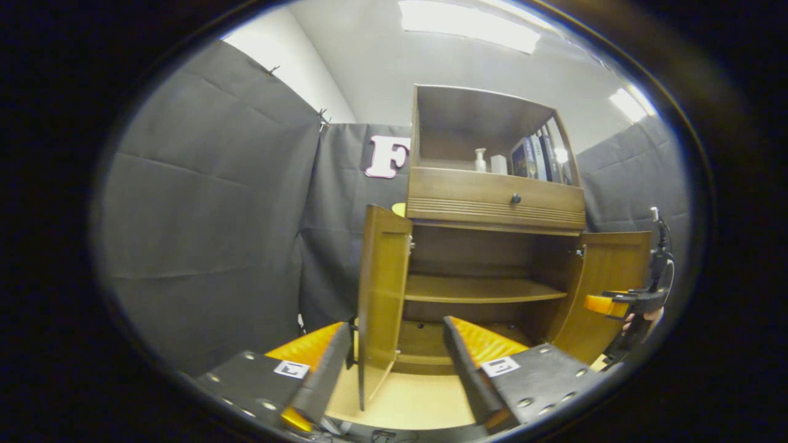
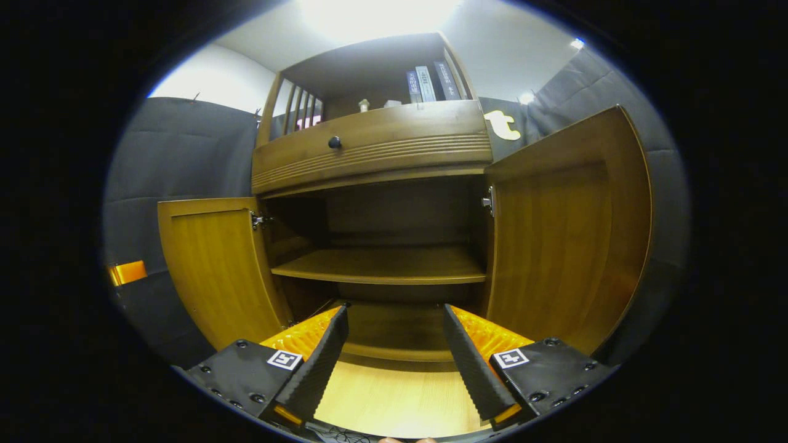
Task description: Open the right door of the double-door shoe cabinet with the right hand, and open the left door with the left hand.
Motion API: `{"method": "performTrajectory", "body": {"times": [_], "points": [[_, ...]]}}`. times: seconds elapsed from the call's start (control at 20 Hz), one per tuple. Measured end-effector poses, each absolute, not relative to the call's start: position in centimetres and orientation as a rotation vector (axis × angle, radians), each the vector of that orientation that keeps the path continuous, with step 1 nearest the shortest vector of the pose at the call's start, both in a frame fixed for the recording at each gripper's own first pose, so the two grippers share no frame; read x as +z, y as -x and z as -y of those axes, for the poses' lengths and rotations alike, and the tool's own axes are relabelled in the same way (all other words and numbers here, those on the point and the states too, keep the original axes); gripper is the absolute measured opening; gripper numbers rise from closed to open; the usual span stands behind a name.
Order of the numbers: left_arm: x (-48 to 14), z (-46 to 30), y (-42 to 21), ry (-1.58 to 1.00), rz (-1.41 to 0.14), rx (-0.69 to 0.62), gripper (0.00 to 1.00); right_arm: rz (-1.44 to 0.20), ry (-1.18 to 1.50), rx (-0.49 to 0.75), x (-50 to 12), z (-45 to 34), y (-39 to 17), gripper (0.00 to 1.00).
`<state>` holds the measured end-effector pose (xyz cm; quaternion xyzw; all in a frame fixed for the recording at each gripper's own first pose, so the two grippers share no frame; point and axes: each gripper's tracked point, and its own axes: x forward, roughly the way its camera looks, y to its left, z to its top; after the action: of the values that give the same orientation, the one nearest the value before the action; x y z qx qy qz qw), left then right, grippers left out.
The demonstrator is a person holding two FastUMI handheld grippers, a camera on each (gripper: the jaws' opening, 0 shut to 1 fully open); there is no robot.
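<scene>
Both doors of the double-door shoe cabinet (image 2: 381, 258) stand swung wide, baring a wooden inner shelf (image 2: 385, 266) with nothing visible on it and the dim compartment beneath it. The left door (image 1: 380, 301) juts out edge-on from the cabinet's left side in the left gripper view, its free edge between the fingers of the left claw (image 1: 394, 363); the fingers stand well apart on either side of it and do not appear to press on it. The right door (image 2: 566, 234) hangs open off the cabinet's right side, and the right claw (image 2: 394, 354) is likewise spread and empty, aimed at the cabinet's lower opening. Judging by how the doors lie, the task looks all but complete, with only drawing the claws away left. Above the open compartment sit a drawer with a dark knob (image 2: 334, 143) and, higher up, a shelf of books (image 2: 431, 81) and a small bottle (image 1: 479, 160).
</scene>
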<state>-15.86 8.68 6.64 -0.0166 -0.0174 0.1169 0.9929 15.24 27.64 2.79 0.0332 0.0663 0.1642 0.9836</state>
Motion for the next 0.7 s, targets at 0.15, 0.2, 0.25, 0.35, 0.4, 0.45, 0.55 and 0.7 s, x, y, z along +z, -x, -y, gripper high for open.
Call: {"method": "performTrajectory", "body": {"times": [0.15,0.2,0.25,0.35,0.4,0.45,0.55,0.7], "points": [[4.9,-5.8,14.3,0.046,0.011,0.266,0.86,-0.142,-0.041,0.362,2.1,-27.1,-13.9,0.93],[4.8,-4.9,13.9,0.048,0.015,0.274,0.96,-0.147,-0.033,0.368,1.8,-26.8,-13.5,0.93],[4.5,-3.8,13.3,0.052,0.017,0.279,0.96,-0.15,-0.03,0.374,1.4,-26.3,-12.8,0.93],[4.0,-2.3,12.2,0.061,0.007,0.28,0.96,-0.173,-0.038,0.373,0.4,-25.4,-11.7,0.93],[3.5,-1.6,11.8,0.069,-0.007,0.275,0.96,-0.182,-0.046,0.367,0.0,-24.9,-11.3,0.93],[2.7,-0.5,11.3,0.078,-0.035,0.254,0.96,-0.185,-0.055,0.355,-0.2,-24.3,-10.9,0.93],[1.1,1.1,10.6,0.057,-0.088,0.218,0.96,-0.183,-0.067,0.32,-0.6,-23.1,-10.4,0.93],[0.0,1.3,9.8,0.024,-0.117,0.209,0.96,-0.196,-0.071,0.273,-1.4,-21.9,-10.2,0.93]]}}
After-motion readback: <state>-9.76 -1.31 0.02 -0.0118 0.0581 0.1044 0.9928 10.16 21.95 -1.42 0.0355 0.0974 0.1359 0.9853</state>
